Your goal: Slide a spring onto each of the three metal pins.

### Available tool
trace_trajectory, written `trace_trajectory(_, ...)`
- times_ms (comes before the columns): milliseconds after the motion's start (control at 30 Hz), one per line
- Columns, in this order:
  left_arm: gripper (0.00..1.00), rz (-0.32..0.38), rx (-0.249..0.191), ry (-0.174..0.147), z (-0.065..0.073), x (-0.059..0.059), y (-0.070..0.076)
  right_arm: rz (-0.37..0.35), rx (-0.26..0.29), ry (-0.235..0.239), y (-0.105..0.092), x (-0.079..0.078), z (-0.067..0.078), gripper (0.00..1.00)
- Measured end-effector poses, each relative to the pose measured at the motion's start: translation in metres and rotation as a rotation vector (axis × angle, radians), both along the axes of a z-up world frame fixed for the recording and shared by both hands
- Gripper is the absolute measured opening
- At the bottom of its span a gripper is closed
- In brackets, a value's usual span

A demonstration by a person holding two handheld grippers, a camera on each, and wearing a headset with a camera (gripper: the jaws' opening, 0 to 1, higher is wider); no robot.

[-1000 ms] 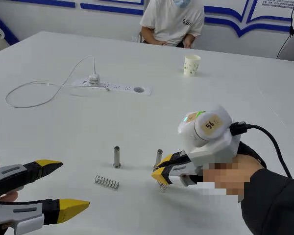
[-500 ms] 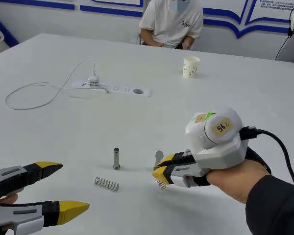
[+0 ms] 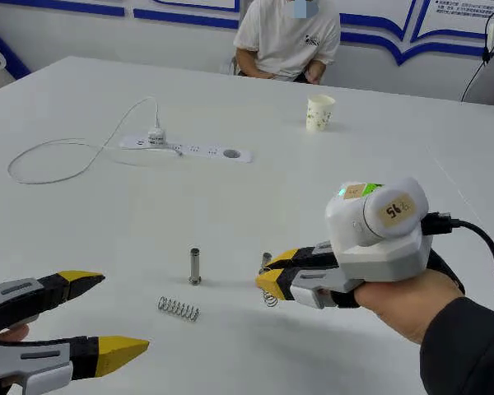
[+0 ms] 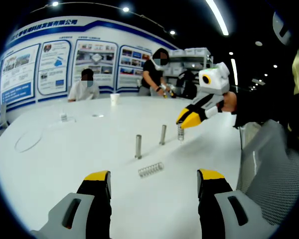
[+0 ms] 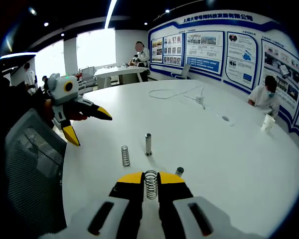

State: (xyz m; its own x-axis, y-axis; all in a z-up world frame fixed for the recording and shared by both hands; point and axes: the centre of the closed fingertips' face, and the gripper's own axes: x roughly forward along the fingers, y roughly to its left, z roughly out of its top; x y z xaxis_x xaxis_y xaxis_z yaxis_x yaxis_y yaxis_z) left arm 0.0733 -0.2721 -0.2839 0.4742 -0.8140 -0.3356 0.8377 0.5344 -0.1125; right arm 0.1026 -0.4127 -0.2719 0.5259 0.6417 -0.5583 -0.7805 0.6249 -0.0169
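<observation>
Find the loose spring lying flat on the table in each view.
Head view: loose spring, lower left of centre, just below the nearest pin.
Left gripper view: centre, below-right of that pin.
Right gripper view: centre, left of that pin.
Shared landmark: the nearest pin.

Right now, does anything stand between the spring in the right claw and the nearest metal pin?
Nothing visible does. The right claw is shut on the spring, and the nearest metal pin stands just beyond its tip, with nothing between them. The loose spring and the other pin sit farther off.
</observation>
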Motion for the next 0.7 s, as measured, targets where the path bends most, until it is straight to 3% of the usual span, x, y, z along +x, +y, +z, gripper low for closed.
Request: trace_trajectory(700,0.72,0.005,-0.001,0.0,0.0,0.001,0.0,-0.044,0.103,-0.11,-0.001,0.018,0.037,0.12)
